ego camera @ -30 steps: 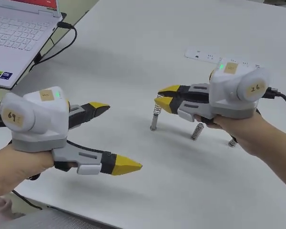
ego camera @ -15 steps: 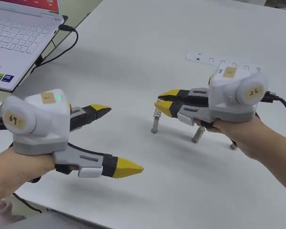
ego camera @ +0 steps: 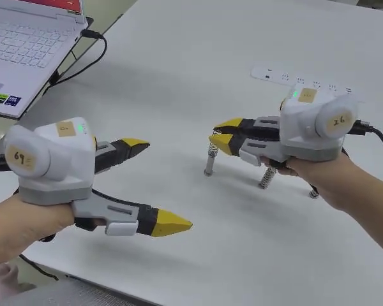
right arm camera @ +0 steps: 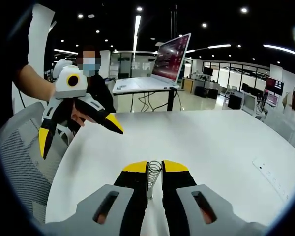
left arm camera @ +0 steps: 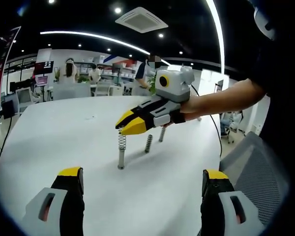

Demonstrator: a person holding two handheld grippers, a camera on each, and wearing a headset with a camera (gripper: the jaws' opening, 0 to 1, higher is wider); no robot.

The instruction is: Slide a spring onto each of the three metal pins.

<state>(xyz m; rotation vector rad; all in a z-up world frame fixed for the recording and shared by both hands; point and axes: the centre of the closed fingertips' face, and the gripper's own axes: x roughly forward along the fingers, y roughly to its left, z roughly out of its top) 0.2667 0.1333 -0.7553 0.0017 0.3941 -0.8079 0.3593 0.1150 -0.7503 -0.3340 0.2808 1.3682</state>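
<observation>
Three metal pins stand in a row on the white table (ego camera: 179,76). My right gripper (ego camera: 221,135) is shut on the top of the spring (ego camera: 211,150) that sits on the left pin (ego camera: 208,167); in the right gripper view the spring (right arm camera: 154,172) is pinched between the yellow tips. The middle pin (ego camera: 266,177) and the right pin (ego camera: 313,191) each carry a spring and lean under the right hand. My left gripper (ego camera: 154,186) hovers open at the lower left, well away from the pins. In the left gripper view the spring-topped pin (left arm camera: 121,150) stands ahead, under the right gripper (left arm camera: 132,123).
An open laptop (ego camera: 25,44) sits at the far left corner with a black cable (ego camera: 83,60) trailing from it. A white power strip (ego camera: 293,80) lies behind the right gripper. A grey mesh chair (left arm camera: 255,167) stands at the table's near edge.
</observation>
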